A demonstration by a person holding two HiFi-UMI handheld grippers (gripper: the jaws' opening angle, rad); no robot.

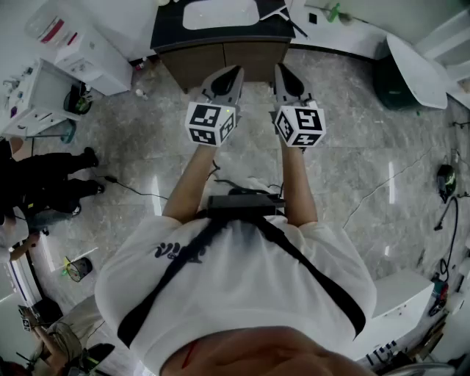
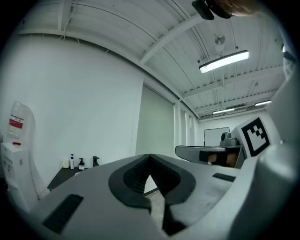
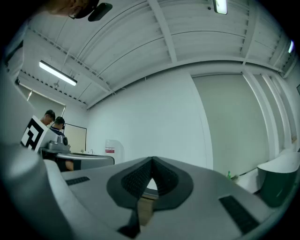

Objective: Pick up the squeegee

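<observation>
Grey marbled floor (image 1: 352, 169) with a black cable (image 1: 139, 194) and a wooden cabinet (image 1: 224, 62)

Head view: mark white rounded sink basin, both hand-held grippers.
White rounded sink basin (image 1: 220, 13): head view, bare bowl.
Left hand-held gripper (image 1: 237, 70): head view, fingertips.
Right hand-held gripper (image 1: 279, 67): head view, fingertips.

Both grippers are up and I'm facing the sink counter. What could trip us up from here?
Left gripper and right gripper are both shut and empty; they must open before any grasp. No squeegee shows in any view, so reaching blind risks knocking the bottles on the counter. A cable on the floor could catch a foot.
</observation>
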